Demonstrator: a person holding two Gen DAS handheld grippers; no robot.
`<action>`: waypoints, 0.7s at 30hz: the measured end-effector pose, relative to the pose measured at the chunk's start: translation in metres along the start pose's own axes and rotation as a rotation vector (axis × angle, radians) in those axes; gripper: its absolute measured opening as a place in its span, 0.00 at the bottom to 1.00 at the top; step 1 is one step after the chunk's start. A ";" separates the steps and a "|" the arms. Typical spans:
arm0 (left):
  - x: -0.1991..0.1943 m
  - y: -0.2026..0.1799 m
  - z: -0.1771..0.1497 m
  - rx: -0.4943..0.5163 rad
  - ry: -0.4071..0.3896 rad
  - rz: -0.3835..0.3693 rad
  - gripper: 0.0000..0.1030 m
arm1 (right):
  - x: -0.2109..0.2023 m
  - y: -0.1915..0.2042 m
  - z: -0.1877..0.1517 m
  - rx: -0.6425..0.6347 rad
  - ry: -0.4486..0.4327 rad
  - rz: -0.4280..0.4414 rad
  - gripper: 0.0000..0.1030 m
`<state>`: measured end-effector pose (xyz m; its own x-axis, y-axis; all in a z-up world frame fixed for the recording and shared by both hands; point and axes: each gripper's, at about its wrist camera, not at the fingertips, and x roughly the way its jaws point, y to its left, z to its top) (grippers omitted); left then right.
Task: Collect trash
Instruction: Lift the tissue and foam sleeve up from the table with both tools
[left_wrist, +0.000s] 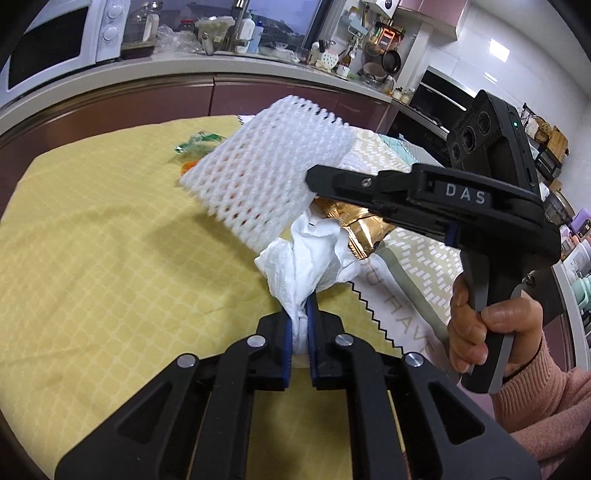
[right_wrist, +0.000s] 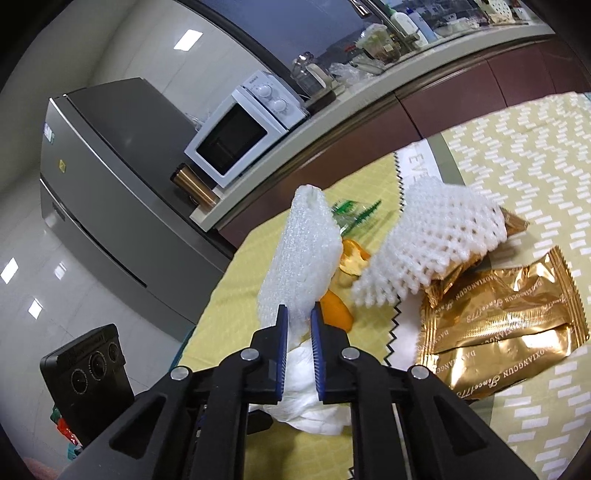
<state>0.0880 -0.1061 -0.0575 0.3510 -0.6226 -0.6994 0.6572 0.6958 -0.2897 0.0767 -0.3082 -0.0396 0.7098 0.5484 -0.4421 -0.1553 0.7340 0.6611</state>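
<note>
left gripper (left_wrist: 300, 325) | shut on crumpled tissue (left_wrist: 310, 254) | right gripper (right_wrist: 299, 325) | shut on foam net (right_wrist: 299, 258) held upright | gold wrappers (right_wrist: 502, 325) lay right of it

"DAS" on right hand-held gripper (left_wrist: 314, 179)

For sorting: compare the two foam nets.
The held net is clamped upright in the right gripper, edge-on; the other net lies tilted over the gold wrappers, ungripped, its open mesh showing. Both are white foam fruit netting.
</note>
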 end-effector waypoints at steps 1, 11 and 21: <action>-0.003 0.001 -0.001 -0.001 -0.004 0.002 0.07 | -0.001 0.002 0.001 -0.004 -0.005 0.004 0.11; -0.037 0.012 -0.019 -0.011 -0.041 0.055 0.07 | -0.003 0.019 0.005 -0.033 -0.026 0.029 0.11; -0.078 0.030 -0.034 -0.032 -0.086 0.136 0.07 | 0.002 0.033 0.004 -0.053 -0.025 0.048 0.11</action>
<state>0.0578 -0.0245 -0.0336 0.4924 -0.5491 -0.6753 0.5784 0.7862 -0.2176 0.0757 -0.2837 -0.0164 0.7174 0.5738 -0.3950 -0.2256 0.7278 0.6476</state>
